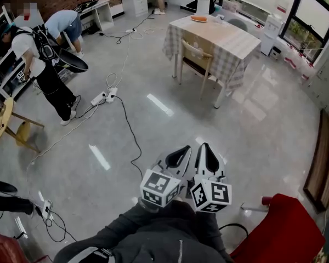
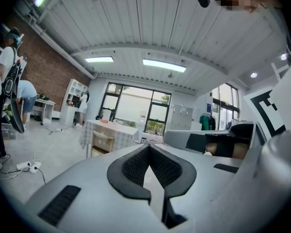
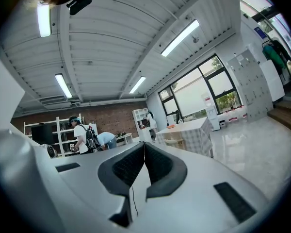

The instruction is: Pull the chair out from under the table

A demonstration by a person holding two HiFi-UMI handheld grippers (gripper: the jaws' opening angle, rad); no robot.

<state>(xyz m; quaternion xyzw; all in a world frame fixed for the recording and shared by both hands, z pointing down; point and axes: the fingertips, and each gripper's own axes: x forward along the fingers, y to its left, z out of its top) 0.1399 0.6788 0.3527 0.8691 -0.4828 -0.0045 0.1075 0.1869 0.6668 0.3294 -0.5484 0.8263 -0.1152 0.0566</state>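
Observation:
A light wooden chair (image 1: 197,56) is tucked under a table (image 1: 230,40) covered with a checked cloth, far across the room in the head view. The same chair (image 2: 104,141) and table (image 2: 117,129) show small in the left gripper view, and the table (image 3: 186,130) with the chair (image 3: 172,142) in the right gripper view. My left gripper (image 1: 182,152) and right gripper (image 1: 205,149) are held side by side close to my body, both shut and empty, pointing toward the table from well short of it.
Cables and a power strip (image 1: 105,96) lie on the floor to the left. Two people (image 1: 41,64) stand by shelving at the left. A red seat (image 1: 285,229) is at the lower right, a wooden stool (image 1: 8,122) at the far left.

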